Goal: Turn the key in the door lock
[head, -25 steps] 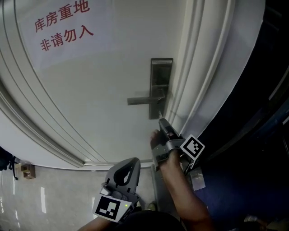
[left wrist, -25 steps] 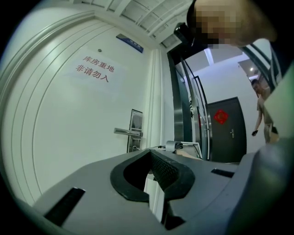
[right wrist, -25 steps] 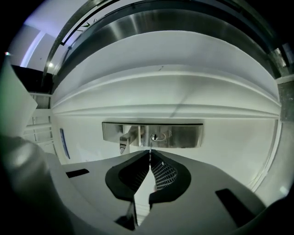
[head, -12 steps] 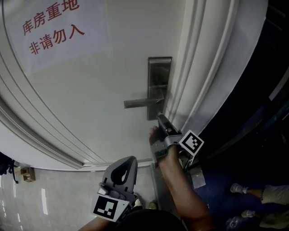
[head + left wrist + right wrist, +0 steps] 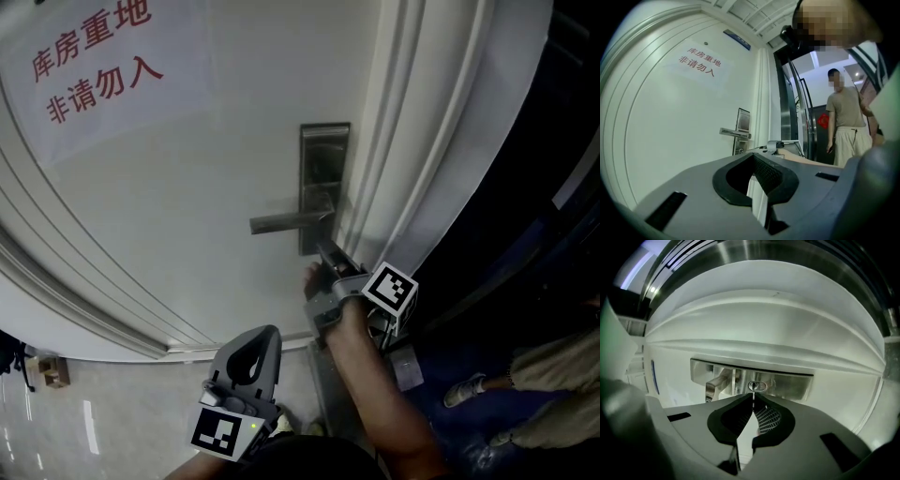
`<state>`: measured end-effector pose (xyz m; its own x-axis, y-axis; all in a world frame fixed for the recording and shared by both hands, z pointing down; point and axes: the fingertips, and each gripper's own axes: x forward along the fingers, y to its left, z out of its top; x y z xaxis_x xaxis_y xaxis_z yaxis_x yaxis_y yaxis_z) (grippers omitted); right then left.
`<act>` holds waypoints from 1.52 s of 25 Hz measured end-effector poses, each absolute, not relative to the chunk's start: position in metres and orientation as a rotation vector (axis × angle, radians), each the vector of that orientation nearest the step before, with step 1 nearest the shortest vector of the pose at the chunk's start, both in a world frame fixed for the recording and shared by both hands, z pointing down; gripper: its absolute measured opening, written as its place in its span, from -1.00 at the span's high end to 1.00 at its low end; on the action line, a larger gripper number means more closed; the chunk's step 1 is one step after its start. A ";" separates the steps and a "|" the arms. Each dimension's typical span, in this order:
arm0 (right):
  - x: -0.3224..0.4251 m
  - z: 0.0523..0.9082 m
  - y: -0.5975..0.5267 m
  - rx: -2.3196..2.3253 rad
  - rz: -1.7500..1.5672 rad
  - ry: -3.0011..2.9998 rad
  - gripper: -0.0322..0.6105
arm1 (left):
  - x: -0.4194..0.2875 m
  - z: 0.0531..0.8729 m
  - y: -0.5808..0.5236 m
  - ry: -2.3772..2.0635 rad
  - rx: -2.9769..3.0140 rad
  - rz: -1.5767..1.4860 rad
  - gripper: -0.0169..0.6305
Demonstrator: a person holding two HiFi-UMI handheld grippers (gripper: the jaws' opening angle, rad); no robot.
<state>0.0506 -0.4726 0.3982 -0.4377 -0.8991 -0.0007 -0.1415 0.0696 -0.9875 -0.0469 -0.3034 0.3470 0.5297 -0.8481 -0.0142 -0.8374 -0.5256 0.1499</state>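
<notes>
The right gripper [image 5: 753, 403] is squeezed tight on the thin key [image 5: 753, 396], which sticks in the keyhole [image 5: 757, 386] of the silver lock plate [image 5: 323, 169]. The right arm [image 5: 375, 398] reaches up to the door [image 5: 187, 178]; the left gripper [image 5: 268, 336] sits low, jaws pressed together on nothing. A sign [image 5: 94, 61] on the door says 库房重地 非请勿入 in red

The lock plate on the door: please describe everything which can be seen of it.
The lock plate is a tall, narrow rectangle of brushed grey metal, mounted flat on the white door near its right edge. A straight lever handle of the same metal juts from its middle and points left. Below the handle sits an oval keyhole. A thin key stands in it edge-on, pinched by the shut right gripper. Nothing else touches the plate.
</notes>
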 end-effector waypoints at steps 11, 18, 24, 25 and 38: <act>0.047 0.397 -0.499 -0.946 -1.557 1.643 0.84 | -0.055 0.348 -0.321 -1.423 2.646 -0.154 0.94; 0.047 0.394 -0.505 -0.969 -1.484 1.693 0.83 | -0.057 0.350 -0.334 -1.391 2.647 -0.160 0.94; 0.051 0.394 -0.499 -1.008 -1.404 1.766 0.79 | -0.049 0.351 -0.333 -1.349 2.667 -0.155 0.94; 0.053 0.395 -0.495 -1.009 -1.403 1.764 0.75 | -0.048 0.351 -0.332 -1.345 2.669 -0.156 0.94; 0.026 0.382 -0.410 -1.142 -1.159 2.156 0.85 | -0.053 0.339 -0.327 -1.320 2.693 -0.190 0.94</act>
<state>0.0256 -0.4104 0.3817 -0.5638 -0.8259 0.0050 -0.4599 0.3089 -0.8326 -0.0532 -0.3268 0.3395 0.6081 -0.7921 -0.0530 -0.7748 -0.6067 0.1775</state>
